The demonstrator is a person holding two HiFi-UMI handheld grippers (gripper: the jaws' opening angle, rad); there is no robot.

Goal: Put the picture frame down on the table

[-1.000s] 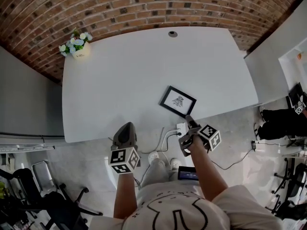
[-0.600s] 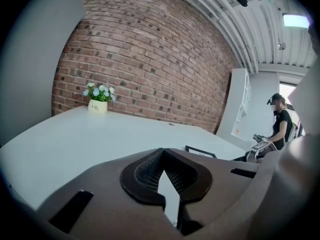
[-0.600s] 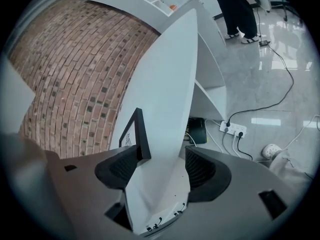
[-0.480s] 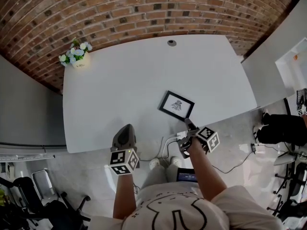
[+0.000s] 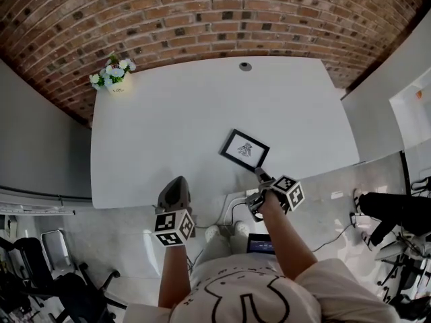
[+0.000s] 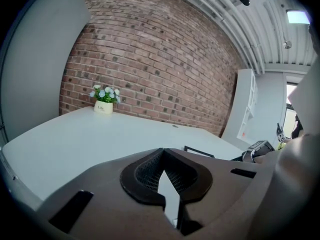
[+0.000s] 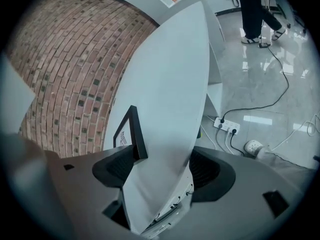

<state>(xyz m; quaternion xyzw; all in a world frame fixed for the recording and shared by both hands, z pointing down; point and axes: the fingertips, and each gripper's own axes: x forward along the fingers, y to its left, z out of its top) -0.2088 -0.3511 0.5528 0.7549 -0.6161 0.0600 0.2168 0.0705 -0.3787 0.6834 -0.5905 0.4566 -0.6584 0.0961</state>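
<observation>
1. Head view: the black picture frame [image 5: 244, 149] lies flat on the white bench [image 5: 168, 126] near its front edge. It holds a dark sketch and no legible writing. My right gripper [image 5: 259, 174] is at its near corner, with bare bench beyond.
2. Left gripper view: my left gripper [image 6: 162, 151] has its jaws tip to tip, empty. The flower pot [image 6: 103, 107] label is too small to read.
3. Right gripper view: my jaws are wide, straddling the bench edge, with the frame corner beside one pad.
</observation>
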